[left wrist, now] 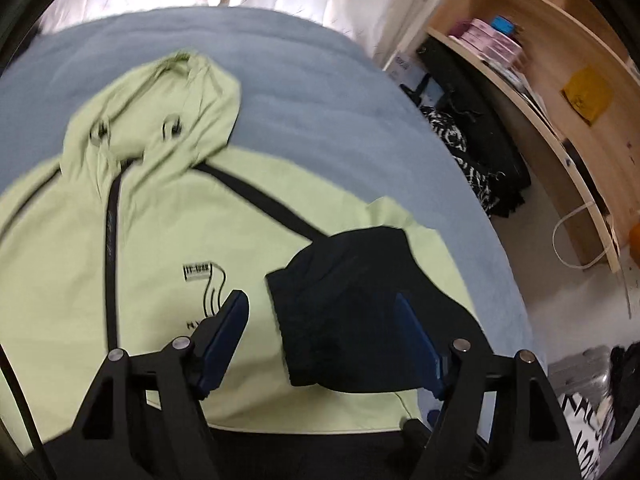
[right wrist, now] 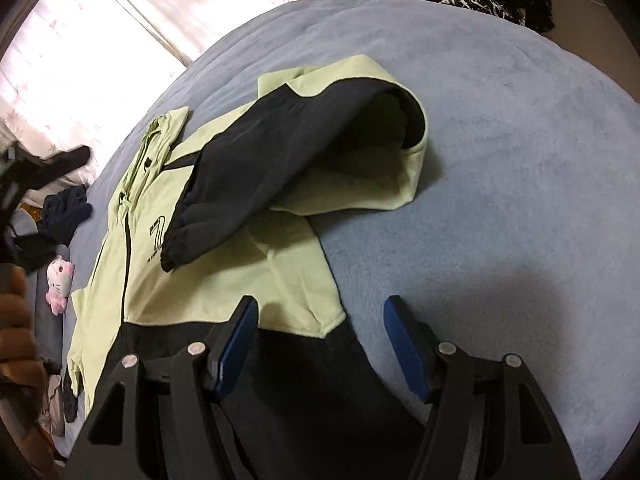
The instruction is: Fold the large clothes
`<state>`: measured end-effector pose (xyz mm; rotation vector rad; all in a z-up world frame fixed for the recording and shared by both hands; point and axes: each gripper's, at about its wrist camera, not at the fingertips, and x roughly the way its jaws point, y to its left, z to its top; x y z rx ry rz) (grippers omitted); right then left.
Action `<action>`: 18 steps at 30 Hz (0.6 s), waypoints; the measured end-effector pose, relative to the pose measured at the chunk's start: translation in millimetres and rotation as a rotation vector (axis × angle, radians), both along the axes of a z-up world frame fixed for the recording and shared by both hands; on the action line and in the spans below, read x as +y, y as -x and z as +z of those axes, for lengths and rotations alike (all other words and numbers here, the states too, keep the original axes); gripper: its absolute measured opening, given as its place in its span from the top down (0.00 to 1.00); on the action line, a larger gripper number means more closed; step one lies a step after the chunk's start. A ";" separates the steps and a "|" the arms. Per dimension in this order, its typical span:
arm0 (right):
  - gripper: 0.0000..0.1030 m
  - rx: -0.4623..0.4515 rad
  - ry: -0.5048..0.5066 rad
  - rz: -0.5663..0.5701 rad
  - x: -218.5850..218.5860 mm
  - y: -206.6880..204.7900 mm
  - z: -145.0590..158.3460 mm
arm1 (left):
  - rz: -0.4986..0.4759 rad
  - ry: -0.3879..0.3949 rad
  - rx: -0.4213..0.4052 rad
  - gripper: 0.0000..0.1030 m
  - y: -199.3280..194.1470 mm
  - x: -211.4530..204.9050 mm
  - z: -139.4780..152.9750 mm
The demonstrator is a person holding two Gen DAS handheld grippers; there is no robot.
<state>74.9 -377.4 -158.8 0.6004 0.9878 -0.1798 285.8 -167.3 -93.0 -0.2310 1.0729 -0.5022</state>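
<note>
A light green hoodie (left wrist: pixel 160 232) with black trim lies face up on a blue-grey bed (left wrist: pixel 304 80), hood (left wrist: pixel 168 108) toward the far side. Its black sleeve (left wrist: pixel 344 304) is folded across the chest. My left gripper (left wrist: pixel 320 316) is open, hovering just above the sleeve's cuff end, holding nothing. In the right wrist view the hoodie (right wrist: pixel 224 280) shows with the folded sleeve (right wrist: pixel 256 160) across it. My right gripper (right wrist: pixel 320 320) is open and empty above the black hem band (right wrist: pixel 304 380) at the hoodie's lower right corner.
A wooden shelf unit (left wrist: pixel 560 92) with boxes stands right of the bed, dark clothes (left wrist: pixel 476 160) piled on the floor below it. Curtains (right wrist: pixel 120 20) hang behind the bed. A pink plush toy (right wrist: pixel 59 284) and dark garments (right wrist: pixel 64 208) lie at the bed's left side.
</note>
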 end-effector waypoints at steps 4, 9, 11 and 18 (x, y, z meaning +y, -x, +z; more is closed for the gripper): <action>0.36 -0.003 0.003 0.009 0.4 -0.6 -0.7 | -0.081 0.188 0.183 0.17 -14.0 -4.7 -50.0; 0.36 -0.013 0.000 0.009 0.6 2.2 -4.1 | -0.056 0.171 0.268 0.18 -22.9 -9.2 -95.0; 0.36 -0.016 0.001 0.013 2.0 2.7 -4.6 | -0.037 0.204 0.273 0.18 -24.7 -4.2 -101.1; 0.36 -0.024 0.001 0.025 6.2 2.4 -7.7 | -0.013 0.367 0.308 0.17 -31.0 0.9 -121.0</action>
